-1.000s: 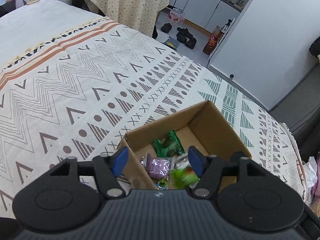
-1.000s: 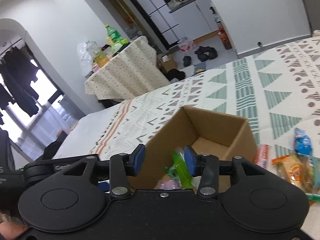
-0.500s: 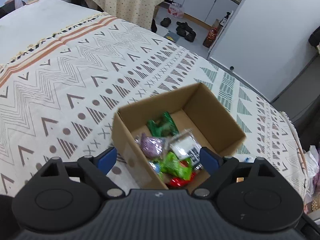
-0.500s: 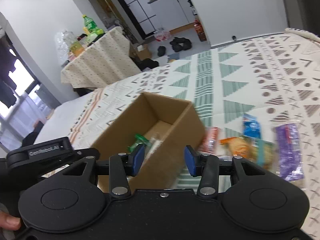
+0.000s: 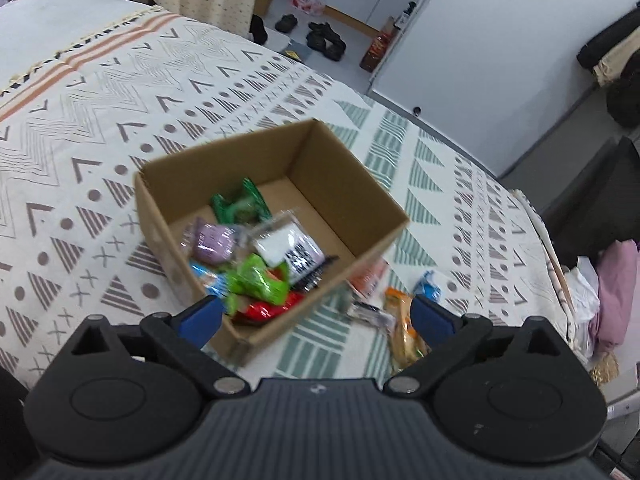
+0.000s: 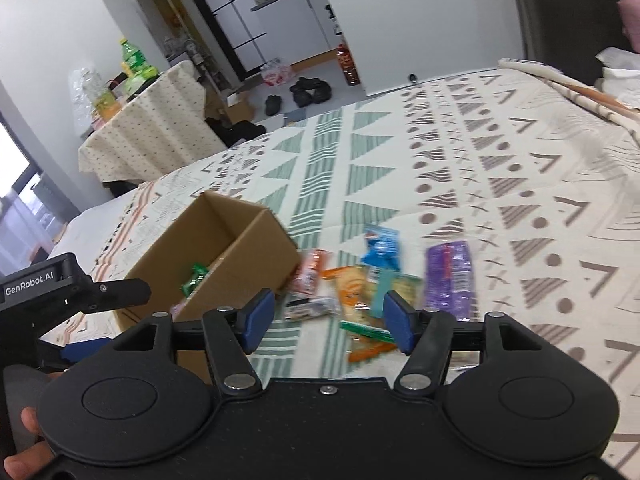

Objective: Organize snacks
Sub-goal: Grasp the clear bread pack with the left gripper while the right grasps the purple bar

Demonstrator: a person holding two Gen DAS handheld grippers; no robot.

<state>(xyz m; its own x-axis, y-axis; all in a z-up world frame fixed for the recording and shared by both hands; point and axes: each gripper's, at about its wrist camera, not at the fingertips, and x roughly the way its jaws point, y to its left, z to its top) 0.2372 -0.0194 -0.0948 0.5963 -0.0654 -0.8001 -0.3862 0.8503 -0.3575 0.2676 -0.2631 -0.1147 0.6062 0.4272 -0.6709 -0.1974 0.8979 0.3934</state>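
Note:
An open cardboard box (image 5: 344, 168) sits on the patterned bedspread and holds several snack packets, among them a bright green one (image 5: 260, 280), a purple one (image 5: 212, 240) and a white one (image 5: 288, 244). The box also shows in the right wrist view (image 6: 240, 256). My left gripper (image 5: 316, 316) is open and empty, above the box's near corner. My right gripper (image 6: 328, 320) is open and empty, above loose packets on the bed: an orange one (image 6: 352, 292), a blue one (image 6: 382, 246) and a purple one (image 6: 450, 276).
The bedspread (image 6: 500, 160) stretches wide to the right of the packets. The left gripper's body (image 6: 48, 292) shows at the left of the right wrist view. A covered table (image 6: 152, 128) and shoes (image 6: 308, 90) lie beyond the bed. Clothes (image 5: 616, 280) lie at the bed's right edge.
My right gripper let the green packet go into the box, swung right over the loose packets and opened wider. My left gripper opened and drew back from the box.

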